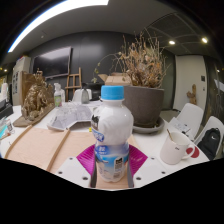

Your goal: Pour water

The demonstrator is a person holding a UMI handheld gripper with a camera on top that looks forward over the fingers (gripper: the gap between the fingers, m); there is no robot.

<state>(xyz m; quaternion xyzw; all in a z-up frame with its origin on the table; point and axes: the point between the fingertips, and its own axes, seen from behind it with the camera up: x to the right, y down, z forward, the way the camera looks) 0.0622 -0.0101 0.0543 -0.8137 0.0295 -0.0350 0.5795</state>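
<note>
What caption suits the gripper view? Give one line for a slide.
Gripper closed on an upright, blue-capped water bottle, white mug on the table to its right.

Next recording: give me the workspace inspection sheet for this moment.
Surface: white table, partly bare.
Job's things: water bottle, blue cap on, upright just ahead of the gripper; white mug beside it, apart.
Clutter: pot with dried plant; crumpled papers; brown figurine.
Gripper: pink pads flank the bottle's base; contact unclear.
Cables: nothing seen.
Surroundings: dark room, ceiling light strip.
</note>
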